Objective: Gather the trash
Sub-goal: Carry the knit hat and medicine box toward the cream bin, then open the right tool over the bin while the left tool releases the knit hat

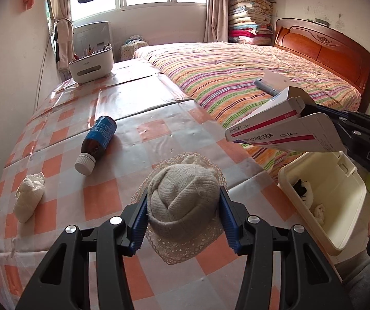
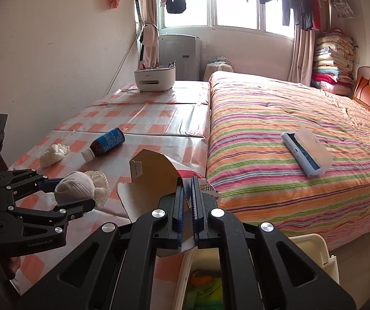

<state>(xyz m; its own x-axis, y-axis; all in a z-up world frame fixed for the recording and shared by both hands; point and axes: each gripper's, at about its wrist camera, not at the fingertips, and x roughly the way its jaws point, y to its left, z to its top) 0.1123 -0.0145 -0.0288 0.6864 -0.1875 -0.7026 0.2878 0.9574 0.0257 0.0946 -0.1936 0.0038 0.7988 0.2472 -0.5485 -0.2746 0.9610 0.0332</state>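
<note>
Gripping a rolled sock [image 1: 182,201] between its fingers, the left gripper [image 1: 183,218] is holding it above the checked surface [image 1: 143,134], with the medicine box [image 1: 285,129] over the bin [image 1: 321,204] at right, probably for dropping. Looking along the right gripper [image 2: 187,193], its fingers are clenching that box's flap; only this view is showing the lint roller [image 2: 306,152] whole on the bed [image 2: 275,118], while the bottle [image 2: 104,143] and tissue wad [image 2: 53,155] are lying far left.

Lint brush [image 2: 306,152] on striped bed [image 2: 275,118]
</note>
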